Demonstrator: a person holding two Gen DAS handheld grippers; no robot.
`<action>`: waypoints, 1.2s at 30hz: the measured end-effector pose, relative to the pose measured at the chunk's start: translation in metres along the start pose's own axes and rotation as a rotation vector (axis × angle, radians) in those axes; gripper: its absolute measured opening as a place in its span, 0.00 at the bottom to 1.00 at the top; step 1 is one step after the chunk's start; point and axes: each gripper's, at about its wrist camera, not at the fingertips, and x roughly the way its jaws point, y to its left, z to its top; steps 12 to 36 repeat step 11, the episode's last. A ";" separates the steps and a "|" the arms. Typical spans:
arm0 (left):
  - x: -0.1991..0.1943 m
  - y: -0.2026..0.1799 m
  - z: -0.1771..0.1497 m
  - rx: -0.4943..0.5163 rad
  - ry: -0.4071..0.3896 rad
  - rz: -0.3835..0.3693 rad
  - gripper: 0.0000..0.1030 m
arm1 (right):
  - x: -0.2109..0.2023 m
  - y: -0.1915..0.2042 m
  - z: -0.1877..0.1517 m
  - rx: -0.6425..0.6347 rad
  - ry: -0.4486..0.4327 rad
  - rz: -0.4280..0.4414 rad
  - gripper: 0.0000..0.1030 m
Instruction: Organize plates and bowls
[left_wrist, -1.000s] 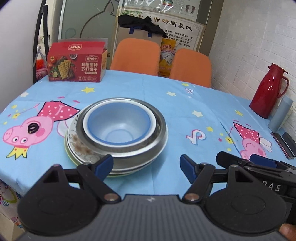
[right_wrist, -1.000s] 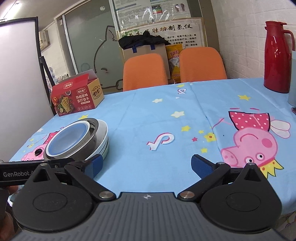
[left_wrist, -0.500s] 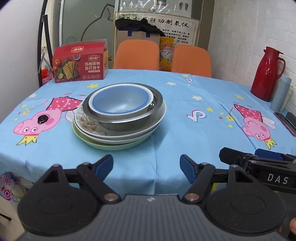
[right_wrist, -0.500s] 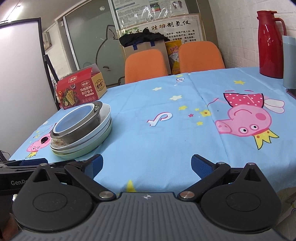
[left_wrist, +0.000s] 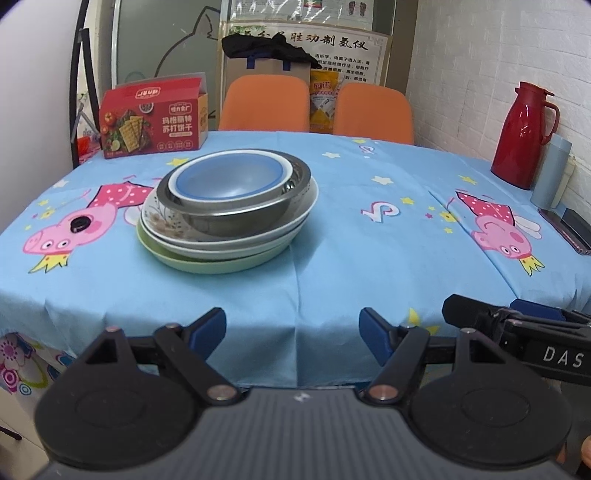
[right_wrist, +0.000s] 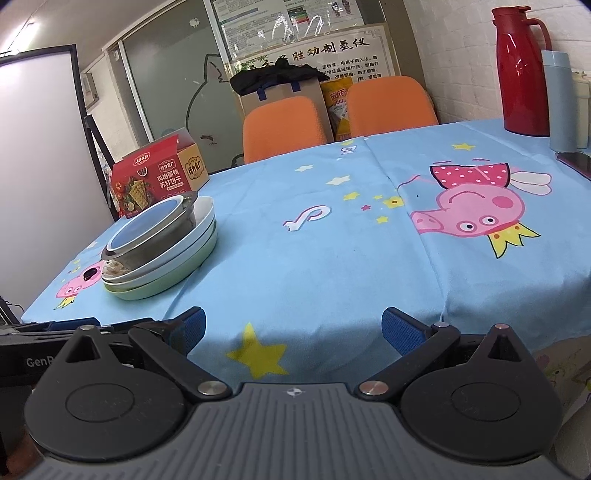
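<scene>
One stack stands on the left half of the table. A blue bowl (left_wrist: 231, 179) sits inside a steel bowl (left_wrist: 236, 214), on white patterned plates (left_wrist: 166, 221), on a green plate (left_wrist: 207, 264). The stack also shows in the right wrist view (right_wrist: 159, 243). My left gripper (left_wrist: 292, 332) is open and empty, below and in front of the table's front edge. My right gripper (right_wrist: 293, 328) is open and empty, also off the front edge, to the right of the left one.
A blue cartoon tablecloth (left_wrist: 369, 236) covers the table. A red cracker box (left_wrist: 151, 118) stands at the back left. A red thermos (left_wrist: 524, 136) and a grey-blue cup (left_wrist: 550, 170) stand at the right, with a phone (left_wrist: 563, 229) near them. Two orange chairs (left_wrist: 264, 103) stand behind.
Both grippers have drawn back and down from the table, away from the stack. The stack has not moved. Both stay open.
</scene>
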 end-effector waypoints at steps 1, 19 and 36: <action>-0.002 -0.001 -0.001 0.002 -0.005 0.000 0.70 | -0.002 0.000 0.000 -0.001 -0.004 0.000 1.00; -0.028 -0.009 -0.007 0.029 -0.074 0.006 0.70 | -0.022 0.007 -0.005 -0.028 -0.047 0.000 1.00; -0.028 -0.009 -0.007 0.029 -0.074 0.006 0.70 | -0.022 0.007 -0.005 -0.028 -0.047 0.000 1.00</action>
